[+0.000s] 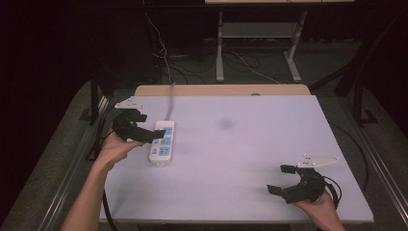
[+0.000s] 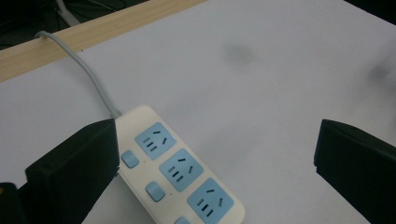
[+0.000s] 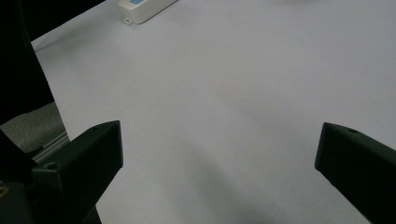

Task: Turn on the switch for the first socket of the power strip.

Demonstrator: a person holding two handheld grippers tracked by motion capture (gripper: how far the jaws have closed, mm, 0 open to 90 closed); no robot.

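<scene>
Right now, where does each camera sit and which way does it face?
High view: above the table's near side, facing forward and down; both forearms, left claw, right claw.
Left gripper view: on the left claw, facing the power strip; jaws apart.
Right gripper view: on the right claw, facing bare tabletop; jaws apart.
All three show the strip.

A white power strip [image 1: 161, 142] lies on the desk [image 1: 250, 144]; the left tool [image 1: 146, 126] reaches over it, the right tool [image 1: 280, 179] well apart, both spread wide.
</scene>
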